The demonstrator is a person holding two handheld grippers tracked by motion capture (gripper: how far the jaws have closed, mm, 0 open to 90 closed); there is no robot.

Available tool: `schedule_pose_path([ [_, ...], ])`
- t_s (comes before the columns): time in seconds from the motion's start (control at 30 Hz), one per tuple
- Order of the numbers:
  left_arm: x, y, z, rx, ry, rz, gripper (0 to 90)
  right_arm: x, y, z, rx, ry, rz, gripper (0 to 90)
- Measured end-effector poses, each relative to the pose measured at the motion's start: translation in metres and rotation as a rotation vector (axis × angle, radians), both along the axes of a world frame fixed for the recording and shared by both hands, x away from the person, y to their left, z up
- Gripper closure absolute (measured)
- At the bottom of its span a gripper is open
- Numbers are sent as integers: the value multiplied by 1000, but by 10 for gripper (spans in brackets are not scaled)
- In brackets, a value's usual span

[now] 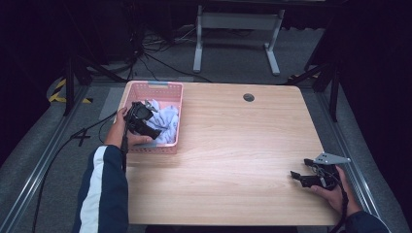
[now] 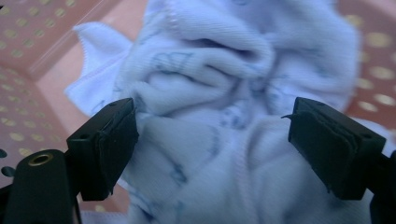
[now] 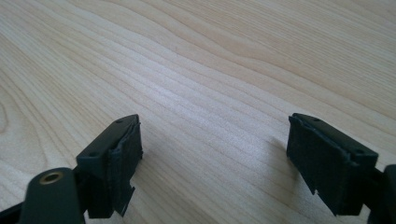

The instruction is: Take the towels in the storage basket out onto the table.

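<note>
So there's one pink plastic basket (image 1: 154, 92) with perforated walls at the surface's (image 1: 233, 145) left edge, holding one crumpled white knit cloth (image 2: 210, 93), bunched with no clear long axis. The left claw (image 2: 212, 140) is spread just above it, and the right claw (image 3: 212, 154) is spread over bare woodgrain.

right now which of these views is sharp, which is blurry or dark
High view: table lit, surroundings nearly black. Left gripper view: white cloth in the pink basket soft and out of focus, left gripper sharper. Right gripper view: wood grain crisp, soft shadows under the right gripper.
</note>
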State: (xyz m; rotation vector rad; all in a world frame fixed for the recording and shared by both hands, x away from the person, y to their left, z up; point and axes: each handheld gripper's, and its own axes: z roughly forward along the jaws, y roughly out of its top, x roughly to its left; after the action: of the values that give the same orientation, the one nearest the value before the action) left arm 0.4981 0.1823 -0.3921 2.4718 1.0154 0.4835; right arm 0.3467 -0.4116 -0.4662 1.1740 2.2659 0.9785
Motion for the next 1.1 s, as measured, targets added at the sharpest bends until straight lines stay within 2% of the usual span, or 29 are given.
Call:
schedule_pose_path([
  [0.03,5,-1,-3,24,35,5,160,0,0,0,1,-2,-1,184],
  [0.1,13,-4,-10,62,77,8,152,0,0,0,1,-2,-2,183],
  [0.17,21,-5,-16,60,110,-1,146,0,0,0,1,-2,-3,184],
  [0.23,26,-7,-20,69,122,-10,125,0,1,0,2,-2,-9,183],
  [0.43,38,-22,-31,171,208,-16,63,1,1,0,0,0,-11,183],
  [0.5,41,-25,-35,185,222,-4,47,1,1,0,1,0,-11,183],
  [0.57,43,-27,-35,183,254,12,52,1,1,0,1,0,-10,183],
  [0.67,42,-26,-34,177,254,14,186,1,1,0,2,0,-10,183],
  [0.73,40,-25,-32,174,231,23,280,1,1,0,2,0,-7,183],
  [0.8,38,-26,-31,189,214,25,378,1,1,0,0,0,-4,183],
  [0.9,34,-29,-30,206,202,26,441,1,1,0,1,0,-4,183],
  [1.1,29,-29,-26,199,159,27,557,1,1,0,0,-3,-6,184],
])
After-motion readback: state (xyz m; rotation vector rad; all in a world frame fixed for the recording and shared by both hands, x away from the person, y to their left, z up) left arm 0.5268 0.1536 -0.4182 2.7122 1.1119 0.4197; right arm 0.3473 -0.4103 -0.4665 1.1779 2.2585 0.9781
